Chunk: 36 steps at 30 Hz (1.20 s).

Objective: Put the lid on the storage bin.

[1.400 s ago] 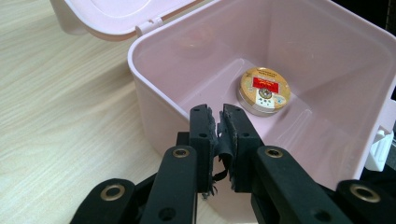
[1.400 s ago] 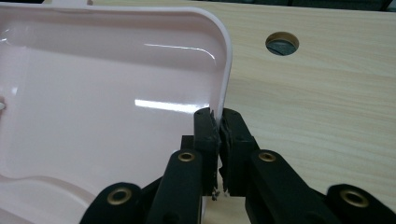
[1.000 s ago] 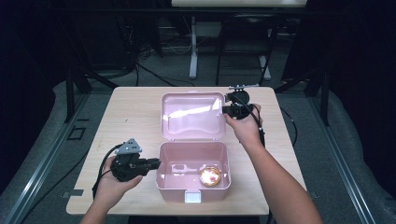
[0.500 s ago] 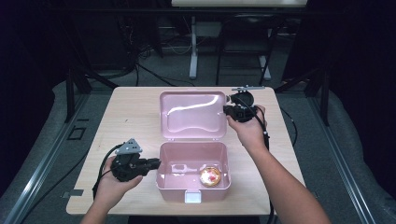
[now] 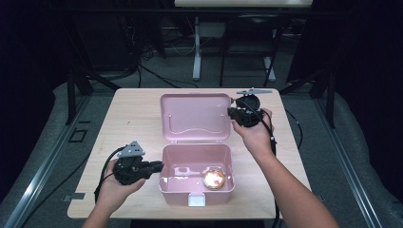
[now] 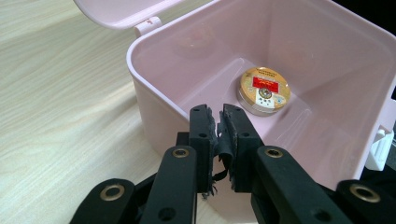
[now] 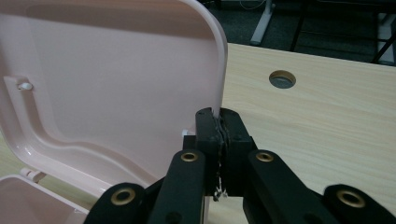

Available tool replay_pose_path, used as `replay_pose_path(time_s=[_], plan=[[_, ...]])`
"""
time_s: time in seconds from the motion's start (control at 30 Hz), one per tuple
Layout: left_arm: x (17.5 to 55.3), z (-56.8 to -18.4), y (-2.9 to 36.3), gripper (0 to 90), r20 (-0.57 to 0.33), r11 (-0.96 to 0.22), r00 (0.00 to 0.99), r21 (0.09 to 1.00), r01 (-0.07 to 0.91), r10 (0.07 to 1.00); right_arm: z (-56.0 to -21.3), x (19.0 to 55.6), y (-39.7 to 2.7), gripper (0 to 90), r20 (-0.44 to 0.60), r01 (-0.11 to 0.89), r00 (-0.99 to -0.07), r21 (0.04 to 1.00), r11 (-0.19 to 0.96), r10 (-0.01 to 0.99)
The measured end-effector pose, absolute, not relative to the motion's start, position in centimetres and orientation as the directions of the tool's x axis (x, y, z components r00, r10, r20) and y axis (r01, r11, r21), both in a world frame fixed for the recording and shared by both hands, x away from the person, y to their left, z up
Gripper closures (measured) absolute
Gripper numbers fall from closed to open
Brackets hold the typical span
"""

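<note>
on the left side of the wooden table (image 5: 133, 118) we hold our left gripper (image 5: 154, 167) low, its tip at the left wall of the open pink box (image 5: 197, 186) near the front edge. from the left gripper view its two black jaws stand nearly together, with a thin gap and a scrap of torn black padding between them; they meet over the box's near rim, yet we cannot tell whether they pinch the wall or merely touch it. inside the box, on its floor toward the right, lies a round gold-topped tin (image 6: 265, 88) with a red label, flat and apart from the walls. behind the box its pink lid (image 5: 195, 116) is raised on the hinge, inner face turned toward us, standing tilted rather than lying flat. at the lid's right edge our right gripper (image 5: 234, 114) comes in from the right, held up off the tabletop. the right gripper view shows its jaws pressed together with the lid's thin rim caught between the pads, so we grip the lid there. farther right on the table a round cable hole (image 7: 282, 79) sits well apart from the lid.
</note>
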State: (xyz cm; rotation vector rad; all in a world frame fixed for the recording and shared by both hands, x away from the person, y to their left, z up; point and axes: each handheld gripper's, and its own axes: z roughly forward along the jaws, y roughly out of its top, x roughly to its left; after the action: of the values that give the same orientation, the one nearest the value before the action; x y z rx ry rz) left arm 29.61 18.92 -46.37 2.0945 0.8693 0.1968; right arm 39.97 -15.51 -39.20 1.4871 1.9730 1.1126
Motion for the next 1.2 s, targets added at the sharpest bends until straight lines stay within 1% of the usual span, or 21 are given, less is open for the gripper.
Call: replay_pose_path(time_s=[0.2, 0.4, 0.73, 0.93, 1.2], plan=[[29.6, -46.4, 18.9, 82.7, -0.157, -0.411, 0.748, 0.755, 0.512, 0.644, -39.1, 39.4, -15.5, 87.6, 0.122, 0.578, -0.335, 0.810, 0.102, 0.934], [29.6, -46.4, 18.9, 82.6, -0.161, -0.407, 0.746, 0.755, 0.515, 0.646, -38.9, 38.7, -15.3, 87.6, 0.090, 0.550, -0.347, 0.826, 0.125, 0.934], [29.6, -46.4, 18.9, 82.6, -0.160, -0.407, 0.746, 0.755, 0.514, 0.646, -38.8, 37.7, -15.5, 87.7, 0.095, 0.535, -0.358, 0.836, 0.121, 0.929], [29.6, -46.4, 18.9, 82.6, -0.159, -0.407, 0.746, 0.755, 0.514, 0.647, -38.8, 36.8, -15.5, 87.7, 0.069, 0.509, -0.368, 0.849, 0.140, 0.927], [29.6, -46.4, 18.9, 82.6, -0.157, -0.409, 0.747, 0.755, 0.513, 0.647, -38.8, 35.7, -15.9, 87.6, 0.071, 0.490, -0.392, 0.860, 0.143, 0.917]])
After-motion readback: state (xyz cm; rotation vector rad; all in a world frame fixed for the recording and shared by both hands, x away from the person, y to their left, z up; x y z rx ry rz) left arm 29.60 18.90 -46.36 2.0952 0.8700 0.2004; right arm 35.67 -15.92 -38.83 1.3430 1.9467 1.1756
